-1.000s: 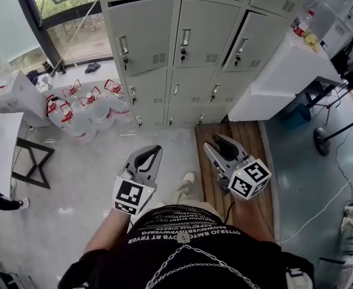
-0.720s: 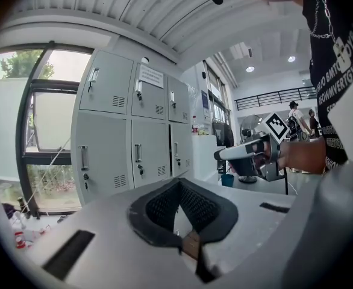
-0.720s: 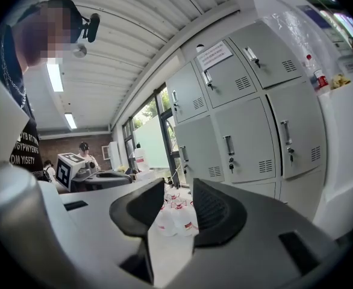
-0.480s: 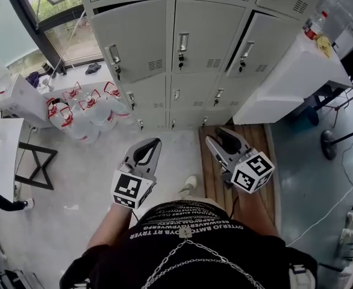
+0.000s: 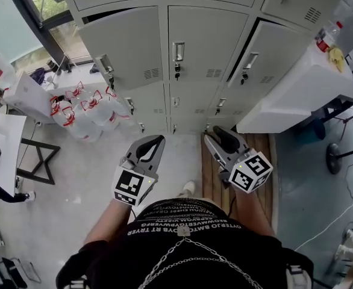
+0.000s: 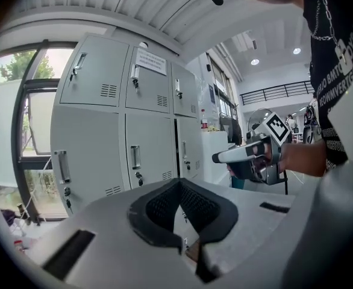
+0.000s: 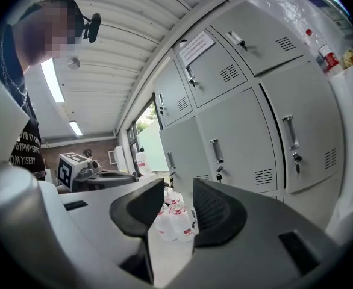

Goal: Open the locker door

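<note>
- The head view looked steeply down on a bank of grey lockers [image 5: 182, 71]. The middle locker door [image 5: 194, 50] sat flush and shut, its handle [image 5: 178, 51] upright above a key lock.
- In that view the left locker door [image 5: 125, 53] and the right locker door [image 5: 267, 56] sat slanted out of line with the middle one, with a dark gap at an edge of each.
- Both grippers were held out in front of the person, well short of the lockers and touching none of them.
- The left gripper [image 5: 158, 138] had its tips together. Its own view confirmed it, with the pads meeting at the point and nothing between them [image 6: 179, 182].
- The right gripper [image 5: 214, 134] stood partly open and empty. Its own view showed a clear gap [image 7: 179, 185] through which the water jugs [image 7: 175, 218] on the floor appeared.
- Only the head view showed the jugs [image 5: 86, 110] as a cluster near the window, and a wooden floor strip [image 5: 267, 155] under the right gripper.
- Only the gripper views showed a paper notice [image 6: 151, 60] on an upper locker door.
- A white worktop [image 5: 297, 86] beside the lockers carried a red-capped bottle [image 5: 324, 39].
</note>
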`<act>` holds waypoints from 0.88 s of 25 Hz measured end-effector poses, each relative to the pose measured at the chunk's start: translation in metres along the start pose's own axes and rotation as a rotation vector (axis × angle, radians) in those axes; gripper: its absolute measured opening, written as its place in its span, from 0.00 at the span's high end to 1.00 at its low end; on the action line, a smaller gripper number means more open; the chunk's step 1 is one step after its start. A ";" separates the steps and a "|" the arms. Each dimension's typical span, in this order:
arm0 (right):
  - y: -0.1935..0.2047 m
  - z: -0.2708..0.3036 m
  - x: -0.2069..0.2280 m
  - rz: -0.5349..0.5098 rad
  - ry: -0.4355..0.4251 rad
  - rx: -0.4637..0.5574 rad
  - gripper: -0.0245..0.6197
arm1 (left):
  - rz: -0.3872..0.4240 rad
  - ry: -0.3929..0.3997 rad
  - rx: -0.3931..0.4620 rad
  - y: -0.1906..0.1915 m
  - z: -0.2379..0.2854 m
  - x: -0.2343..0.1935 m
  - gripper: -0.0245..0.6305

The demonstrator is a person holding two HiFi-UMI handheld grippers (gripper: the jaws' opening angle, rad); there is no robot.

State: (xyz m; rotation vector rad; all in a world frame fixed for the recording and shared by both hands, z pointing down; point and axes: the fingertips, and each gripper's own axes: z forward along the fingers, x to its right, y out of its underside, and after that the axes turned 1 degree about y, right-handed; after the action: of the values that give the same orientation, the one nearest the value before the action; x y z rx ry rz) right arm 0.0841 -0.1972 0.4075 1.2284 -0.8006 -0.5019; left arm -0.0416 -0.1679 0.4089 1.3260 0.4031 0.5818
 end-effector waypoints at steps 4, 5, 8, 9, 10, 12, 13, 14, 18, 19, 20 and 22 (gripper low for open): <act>-0.009 0.003 0.027 -0.004 -0.024 0.006 0.75 | 0.000 -0.028 0.009 -0.010 0.026 -0.002 0.96; -0.012 0.004 0.032 -0.006 -0.033 0.008 0.75 | -0.002 -0.034 0.012 -0.012 0.032 -0.003 0.96; -0.016 0.004 0.050 -0.010 -0.050 0.004 0.75 | -0.019 -0.059 0.024 -0.018 0.048 -0.003 0.96; -0.017 0.004 0.056 -0.011 -0.054 0.002 0.75 | -0.023 -0.067 0.028 -0.019 0.052 -0.003 0.96; -0.018 0.003 0.061 -0.011 -0.057 0.002 0.75 | -0.025 -0.074 0.030 -0.021 0.056 -0.003 0.96; -0.020 0.002 0.069 -0.009 -0.065 0.004 0.75 | -0.032 -0.083 0.034 -0.023 0.061 -0.001 0.96; -0.021 0.002 0.072 -0.006 -0.069 0.006 0.75 | -0.036 -0.086 0.032 -0.024 0.063 0.000 0.96; -0.022 0.002 0.074 -0.004 -0.076 0.008 0.75 | -0.040 -0.090 0.027 -0.023 0.065 0.000 0.96; -0.025 0.012 0.077 0.004 -0.114 0.007 0.75 | -0.042 -0.116 -0.007 -0.015 0.065 -0.005 0.96; -0.025 0.016 0.078 0.006 -0.123 0.005 0.75 | -0.045 -0.123 -0.010 -0.016 0.065 -0.007 0.96; -0.024 0.021 0.078 0.009 -0.132 0.000 0.75 | -0.048 -0.130 -0.011 -0.016 0.065 -0.010 0.96; -0.022 0.031 0.077 0.014 -0.148 -0.011 0.75 | -0.052 -0.144 -0.018 -0.014 0.063 -0.015 0.96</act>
State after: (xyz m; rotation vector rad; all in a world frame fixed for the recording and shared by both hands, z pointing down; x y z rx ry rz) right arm 0.1111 -0.2784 0.4108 1.1850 -0.9302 -0.5901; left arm -0.0143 -0.2287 0.4078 1.3275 0.3128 0.4427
